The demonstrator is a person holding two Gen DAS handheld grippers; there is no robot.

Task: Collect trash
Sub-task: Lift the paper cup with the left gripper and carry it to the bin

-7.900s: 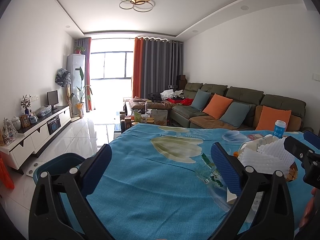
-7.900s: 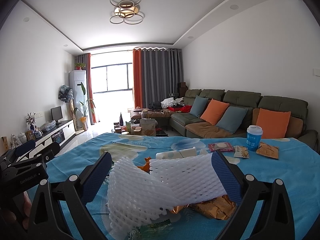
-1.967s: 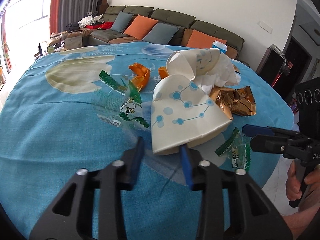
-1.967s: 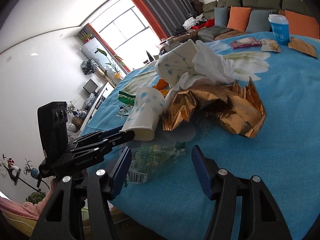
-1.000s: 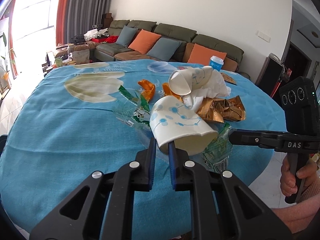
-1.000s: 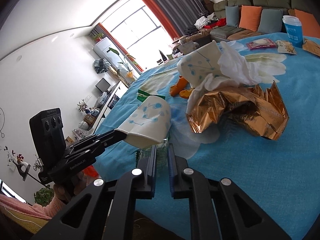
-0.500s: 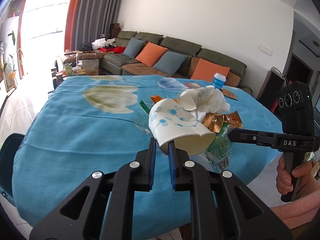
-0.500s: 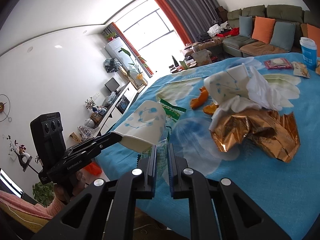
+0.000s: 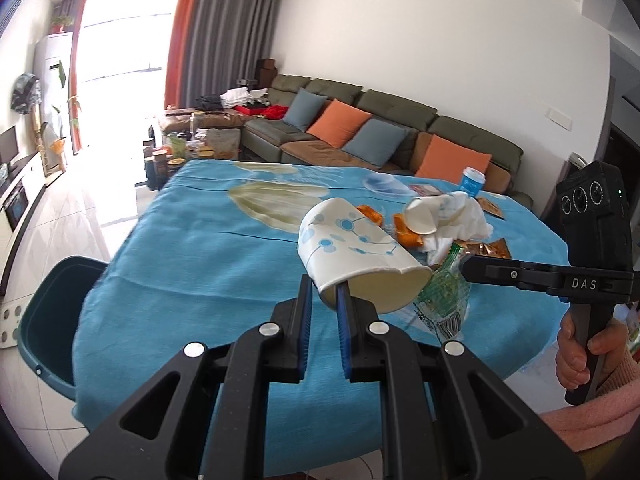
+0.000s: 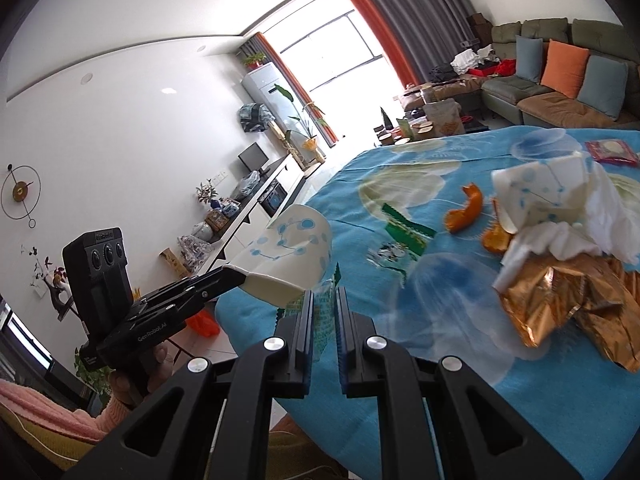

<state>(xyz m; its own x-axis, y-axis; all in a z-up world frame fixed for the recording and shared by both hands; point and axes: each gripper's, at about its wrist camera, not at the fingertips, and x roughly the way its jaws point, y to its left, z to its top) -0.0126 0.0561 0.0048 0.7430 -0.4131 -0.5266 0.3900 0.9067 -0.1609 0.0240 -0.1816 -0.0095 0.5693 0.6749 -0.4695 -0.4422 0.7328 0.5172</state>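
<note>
Trash is lifted clear of the blue flowered tabletop (image 9: 192, 248) in both tools. The left gripper (image 9: 322, 300) has its jaws closed on the rim of a white paper cup (image 9: 352, 248) printed with blue dots; the cup lies on its side in the air, its open mouth turned toward the camera. Just beside it, the right gripper (image 10: 322, 308) has its jaws clamped on a clear plastic wrapper with green print (image 9: 442, 296), which hangs below the tips in the left wrist view.

On the cloth farther back lies the remaining heap: a second dotted paper cup (image 10: 540, 196) tipped over, crumpled white tissue (image 10: 596, 220) against it, orange peel pieces (image 10: 464, 212) next to them, and a crinkled gold foil bag (image 10: 572, 300) nearer the table's edge. A green-edged wrapper (image 10: 400, 236) lies flat apart from the heap. A blue lidded cup (image 9: 472, 180) stands upright at the far side, near flat snack packets (image 10: 610, 150).

A dark teal bin (image 9: 52, 320) sits on the floor by the table's left corner.
</note>
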